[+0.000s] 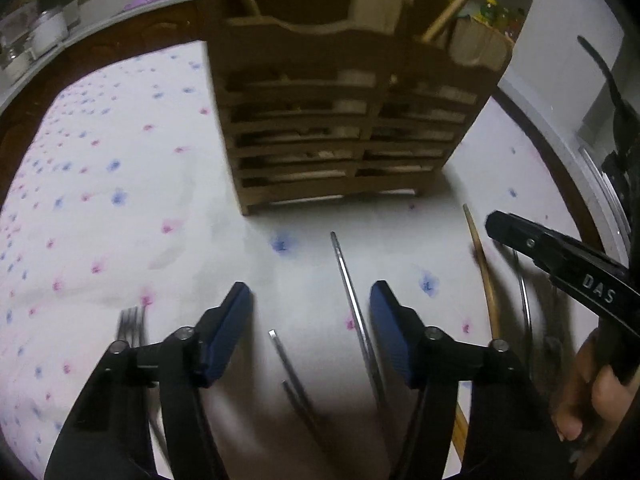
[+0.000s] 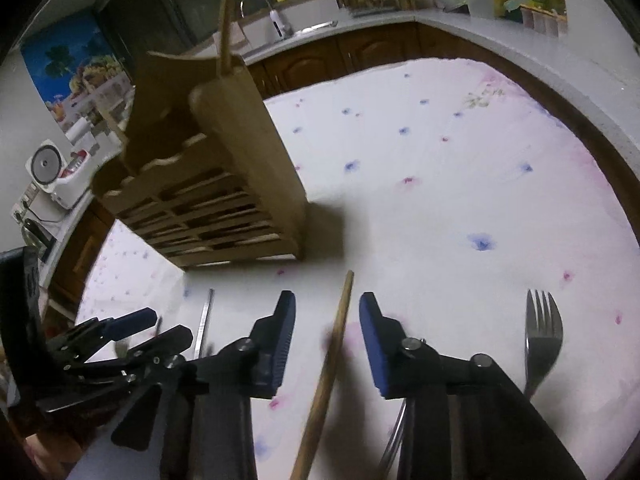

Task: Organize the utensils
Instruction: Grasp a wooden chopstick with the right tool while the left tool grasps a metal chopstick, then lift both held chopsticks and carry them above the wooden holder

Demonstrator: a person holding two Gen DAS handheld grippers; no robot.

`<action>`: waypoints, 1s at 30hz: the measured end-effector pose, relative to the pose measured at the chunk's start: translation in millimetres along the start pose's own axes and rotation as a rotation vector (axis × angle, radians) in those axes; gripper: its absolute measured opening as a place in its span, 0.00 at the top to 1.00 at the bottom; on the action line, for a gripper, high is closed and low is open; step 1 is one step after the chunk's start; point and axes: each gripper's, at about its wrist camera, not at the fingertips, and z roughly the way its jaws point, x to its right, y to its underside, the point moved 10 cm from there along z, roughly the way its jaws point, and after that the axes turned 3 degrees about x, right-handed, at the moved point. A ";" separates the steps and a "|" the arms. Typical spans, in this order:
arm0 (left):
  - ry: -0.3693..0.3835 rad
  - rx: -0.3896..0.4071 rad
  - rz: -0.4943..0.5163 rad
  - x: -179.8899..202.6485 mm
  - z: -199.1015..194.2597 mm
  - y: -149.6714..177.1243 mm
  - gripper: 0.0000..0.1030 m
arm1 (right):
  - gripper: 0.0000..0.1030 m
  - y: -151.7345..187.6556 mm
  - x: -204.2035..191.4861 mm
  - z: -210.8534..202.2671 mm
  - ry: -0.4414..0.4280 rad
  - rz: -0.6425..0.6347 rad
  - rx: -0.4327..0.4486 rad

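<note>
A slatted wooden utensil holder [image 1: 336, 128] [image 2: 208, 184] stands on the flowered cloth, with wooden sticks [image 1: 456, 0] poking out of its top. My left gripper [image 1: 310, 292] is open just above the cloth. Two thin metal handles [image 1: 352, 300] [image 1: 280, 352] lie between its blue pads, untouched. A fork [image 1: 132, 324] lies left of it. My right gripper [image 2: 327, 298] is open astride a long wooden stick [image 2: 340, 328] [image 1: 484, 272], with a gap on each side. It shows in the left wrist view as a black finger [image 1: 560, 264]. A second fork [image 2: 542, 328] lies to its right.
The white cloth [image 1: 120, 200] [image 2: 440, 160] with blue and pink flowers covers the table. The left gripper [image 2: 120, 344] sits close beside the right one. A hand [image 1: 592, 392] holds the right tool. Kitchen counters, a sink [image 2: 312, 28] and a rice cooker [image 2: 52, 172] ring the table.
</note>
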 end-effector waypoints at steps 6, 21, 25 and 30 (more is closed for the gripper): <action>-0.067 -0.017 0.067 7.0 11.6 -3.0 0.45 | 0.74 1.5 2.5 18.5 0.017 -0.018 -0.041; -0.085 0.010 0.119 16.8 13.0 -9.8 0.93 | 0.93 6.2 2.6 26.8 0.121 -0.109 -0.037; -0.028 0.005 0.069 7.5 5.0 -9.5 0.95 | 0.95 6.3 -2.4 20.9 0.059 -0.054 -0.029; 0.032 0.031 0.026 -0.9 -14.0 -11.6 1.00 | 0.95 3.4 -4.8 0.1 0.012 -0.014 0.012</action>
